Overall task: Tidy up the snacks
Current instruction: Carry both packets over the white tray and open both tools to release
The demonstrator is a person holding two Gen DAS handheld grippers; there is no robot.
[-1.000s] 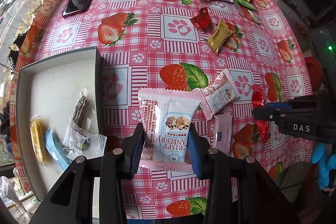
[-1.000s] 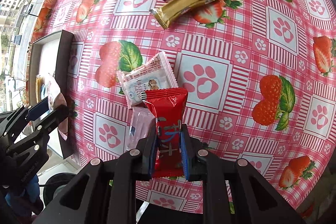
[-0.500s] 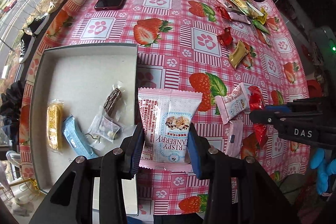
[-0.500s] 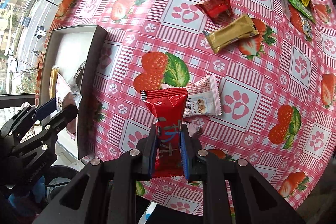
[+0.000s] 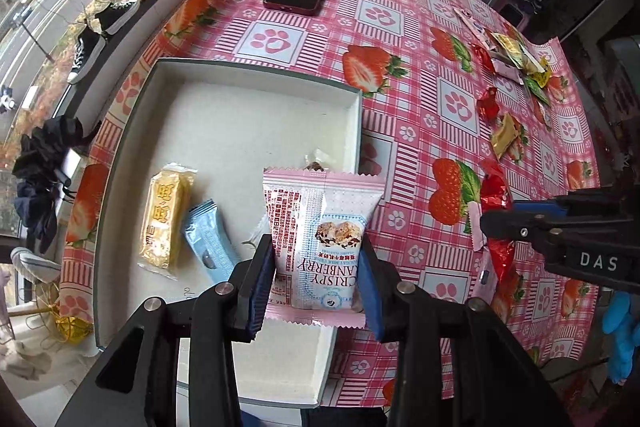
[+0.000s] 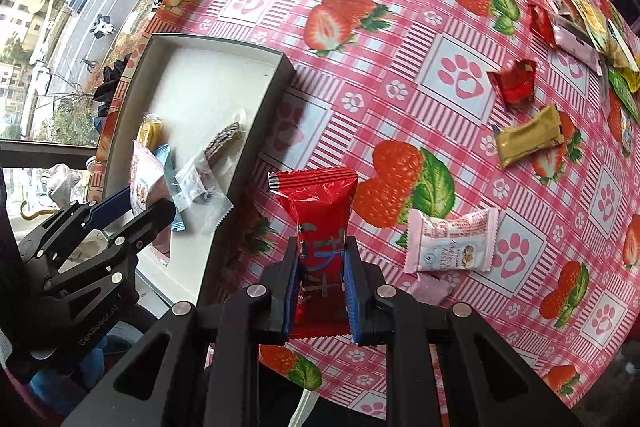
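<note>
Glossy foil red packet; matt tray.

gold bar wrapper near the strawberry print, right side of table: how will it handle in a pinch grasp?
The gold bar lies flat and looks like a rigid slab, so it probably stays stiff rather than flopping. Its foil looks glossy, so it may slip between the pads. The crimped ends are thin and likely to fold; gripping mid-body seems safer. It shouldn't roll.

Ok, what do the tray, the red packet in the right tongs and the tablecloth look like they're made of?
Tray: probably cardboard, matte; flat off-white inside, thin square walls with a dark outer face.
Red packet: glossy plastic or foil film; it shines, creases, and has a crimped top seal.
Tablecloth: likely plastic or oilcloth; printed pattern with a slight sheen, though woven fabric can't be ruled out.
</note>
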